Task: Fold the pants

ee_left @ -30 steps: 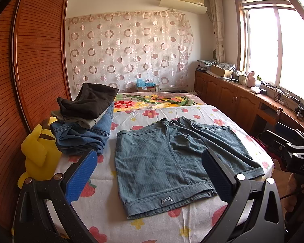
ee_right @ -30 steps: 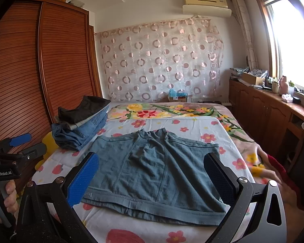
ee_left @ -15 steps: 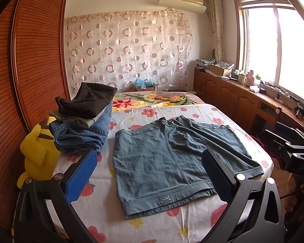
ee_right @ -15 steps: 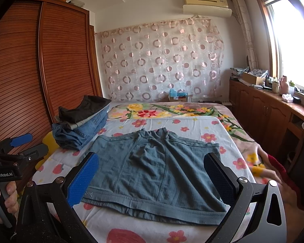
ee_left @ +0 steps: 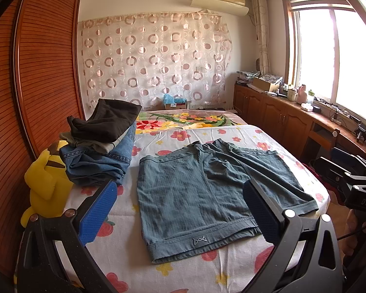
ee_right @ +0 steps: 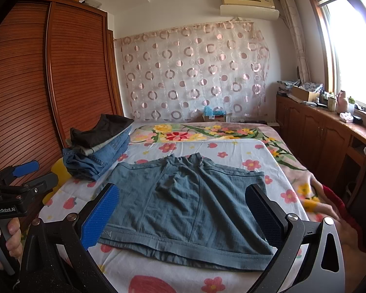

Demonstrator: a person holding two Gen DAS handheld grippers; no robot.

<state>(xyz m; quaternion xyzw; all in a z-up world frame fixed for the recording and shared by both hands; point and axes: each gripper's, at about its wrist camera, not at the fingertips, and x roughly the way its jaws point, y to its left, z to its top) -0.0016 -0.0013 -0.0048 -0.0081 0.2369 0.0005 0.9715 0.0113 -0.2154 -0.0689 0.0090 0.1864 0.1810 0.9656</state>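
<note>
Meanwhile, blue-grey shorts (ee_left: pixel 207 195) lie flat near the bed's (ee_left: pixel 231 266) front edge, beside folded clothes (ee_left: pixel 102 146); left gripper (ee_left: pixel 180 217) and right gripper (ee_right: pixel 183 217) hover wide open, empty. Pinching the sheet too would likely spoil the fold.

Shorts (ee_left: pixel 202 195) were matt blue-grey woven cloth, faintly ribbed, on a smooth printed cotton sheet (ee_left: pixel 183 273). Left gripper (ee_left: pixel 178 212) had rough blue textured pads (ee_left: pixel 97 212) on matt black plastic. Wardrobe (ee_left: pixel 44 78) was glossy slatted wood.
</note>
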